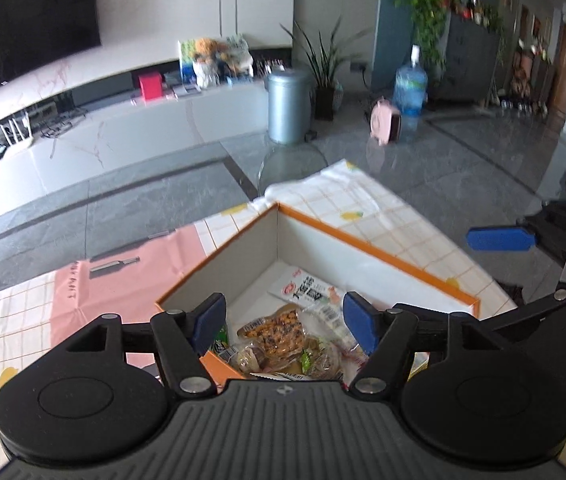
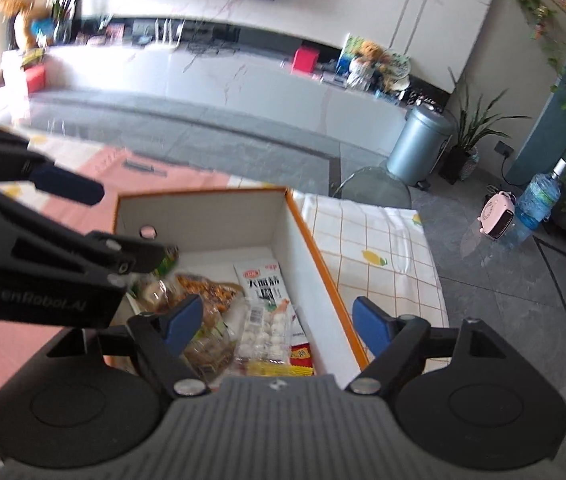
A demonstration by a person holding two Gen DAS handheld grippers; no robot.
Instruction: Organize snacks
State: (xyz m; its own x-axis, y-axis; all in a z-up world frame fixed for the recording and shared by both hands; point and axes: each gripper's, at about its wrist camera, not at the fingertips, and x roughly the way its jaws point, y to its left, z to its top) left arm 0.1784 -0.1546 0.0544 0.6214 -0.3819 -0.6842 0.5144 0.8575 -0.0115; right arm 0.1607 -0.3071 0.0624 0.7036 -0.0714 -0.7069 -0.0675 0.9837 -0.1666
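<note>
An orange-rimmed cardboard box (image 1: 363,248) with white inner walls sits on the checked cloth; it also shows in the right wrist view (image 2: 211,220). Inside lie several snack packs: a white packet with black print (image 1: 307,290) (image 2: 261,284), a clear bag of brown nut brittle (image 1: 275,330) (image 2: 207,292), and a clear pack of white balls (image 2: 267,334). My left gripper (image 1: 285,324) is open and empty above the box's near end. My right gripper (image 2: 279,326) is open and empty over the box's right wall. The left gripper also shows in the right wrist view (image 2: 83,216).
A checked tablecloth with lemon prints (image 1: 363,204) and a pink mat (image 1: 123,280) cover the table. Beyond the table edge are grey floor tiles, a round glass side table (image 2: 375,190), a metal bin (image 1: 287,106), a potted plant (image 1: 323,80) and a water jug (image 1: 410,88).
</note>
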